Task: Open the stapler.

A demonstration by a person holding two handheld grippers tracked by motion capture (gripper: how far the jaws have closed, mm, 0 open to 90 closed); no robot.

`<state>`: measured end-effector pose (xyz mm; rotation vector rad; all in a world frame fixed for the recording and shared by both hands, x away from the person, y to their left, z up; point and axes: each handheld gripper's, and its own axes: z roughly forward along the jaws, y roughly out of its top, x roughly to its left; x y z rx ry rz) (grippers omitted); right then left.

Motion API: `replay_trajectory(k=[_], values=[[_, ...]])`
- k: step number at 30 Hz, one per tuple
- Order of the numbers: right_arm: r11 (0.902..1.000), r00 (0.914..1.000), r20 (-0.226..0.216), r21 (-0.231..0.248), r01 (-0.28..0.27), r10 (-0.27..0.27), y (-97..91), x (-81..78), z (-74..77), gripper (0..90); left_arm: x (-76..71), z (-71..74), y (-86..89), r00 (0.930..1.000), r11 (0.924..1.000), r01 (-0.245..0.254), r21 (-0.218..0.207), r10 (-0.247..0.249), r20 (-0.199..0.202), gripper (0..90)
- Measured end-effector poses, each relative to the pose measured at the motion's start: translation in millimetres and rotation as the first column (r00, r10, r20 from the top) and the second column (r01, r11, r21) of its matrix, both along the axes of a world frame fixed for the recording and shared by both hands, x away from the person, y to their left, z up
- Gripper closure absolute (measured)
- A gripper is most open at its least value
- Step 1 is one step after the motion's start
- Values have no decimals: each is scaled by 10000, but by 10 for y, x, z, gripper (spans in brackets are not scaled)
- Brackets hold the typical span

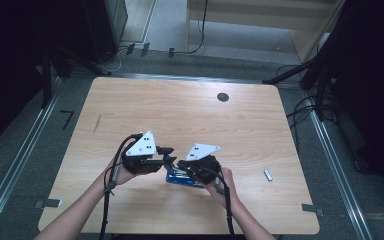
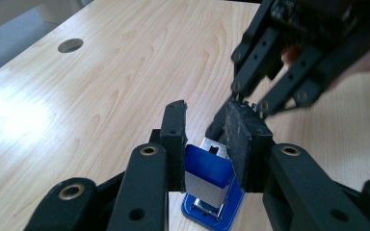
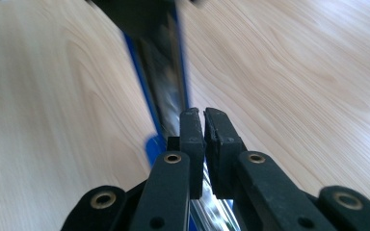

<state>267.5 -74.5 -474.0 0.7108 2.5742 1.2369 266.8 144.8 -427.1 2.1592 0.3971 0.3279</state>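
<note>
A blue stapler (image 1: 186, 178) with a metal inside lies on the wooden table (image 1: 180, 110) near its front edge, between my two hands. My left gripper (image 1: 167, 156) comes at it from the left. In the left gripper view its pads (image 2: 174, 137) press on both sides of the stapler's raised blue and metal part (image 2: 207, 166), so the left gripper (image 2: 204, 125) is shut on it. My right gripper (image 2: 244, 98) reaches in from the other side, tips close to the left one. Its jaws (image 3: 204, 115) stand together right over the stapler's long blue body (image 3: 166, 62); nothing shows between them.
A small silver object (image 1: 268, 175) lies on the table to the right of my hands. A round cable hole (image 1: 223, 97) sits near the far edge. A thin dark mark (image 1: 96, 124) is on the left side. Cables and dark stands surround the table.
</note>
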Motion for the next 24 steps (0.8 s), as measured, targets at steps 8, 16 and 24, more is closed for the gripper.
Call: replay_trajectory(k=[8,16,24], values=[[9830,9872,-877,-1387,1206,-1335,-435,-9,-98,831,-3,14,22,10000,9998,-91,181,92,-25,710],[9735,9787,-1154,-1739,1486,-1700,-524,-3,-139,814,-11,21,16,9999,9988,-108,477,104,75,709],[9740,9762,-1324,-1719,1478,-1715,-518,14,-149,813,-14,-9,108,9992,9969,-393,680,390,48,700]])
